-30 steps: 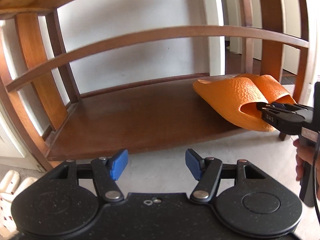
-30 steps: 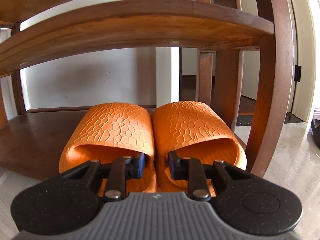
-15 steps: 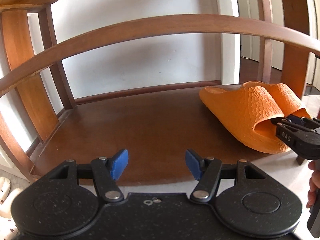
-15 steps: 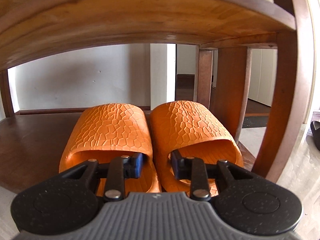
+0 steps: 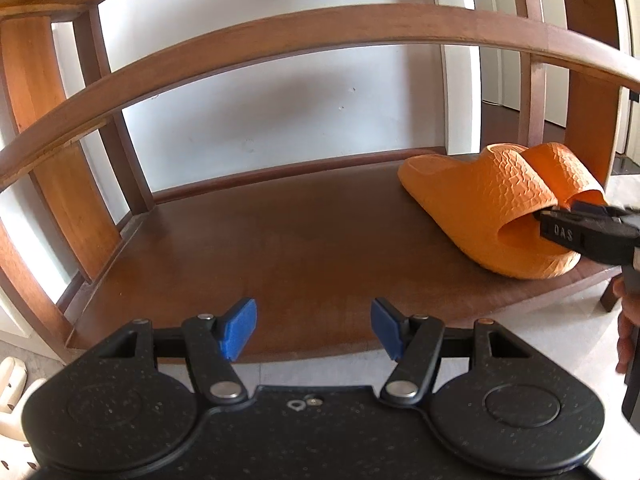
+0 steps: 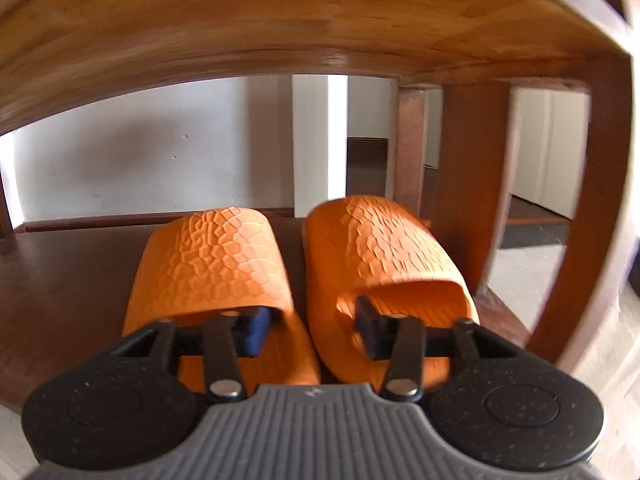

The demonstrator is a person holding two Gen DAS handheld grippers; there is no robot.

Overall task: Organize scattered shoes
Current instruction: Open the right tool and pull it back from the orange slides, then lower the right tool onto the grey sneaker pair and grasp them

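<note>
two orange slippers sit side by side on the bottom shelf (image 5: 280, 248) of a wooden shoe rack (image 5: 304, 28), toes toward the white wall (image 5: 260, 112), heels toward the cameras. they are at the right end of the shelf, near the right post (image 6: 476, 184).

right wrist view: left slipper (image 6: 216, 256) and right slipper (image 6: 384, 244) are just beside each other, a narrow dark gap of shelf showing between them up front. the right gripper (image 6: 308, 328) is at their heel ends, jaws opening. one fingertip is at the mouth of the left slipper, under its strap edge, the other is inside the mouth of the right slipper. the inner walls of both slippers lie between the fingertips, but the pads look clear of them, so not clenched on anything. whether either tip touches a sole, cannot tell. picture is a bit blurred. underside of the next shelf (image 6: 280, 28) fills the top.

left wrist view: the left gripper (image 5: 312, 328) hangs in front of the shelf's front edge, blue pads (image 5: 238, 328) spread wide, nothing between them, released. the rest of the shelf is bare wood. the right gripper shows at the right edge, poking into the slipper openings, with part of a hand (image 5: 626, 328) below it. a white shoe (image 5: 12, 396) with small dark marks lies on the floor at lower left, outside the rack.
</note>
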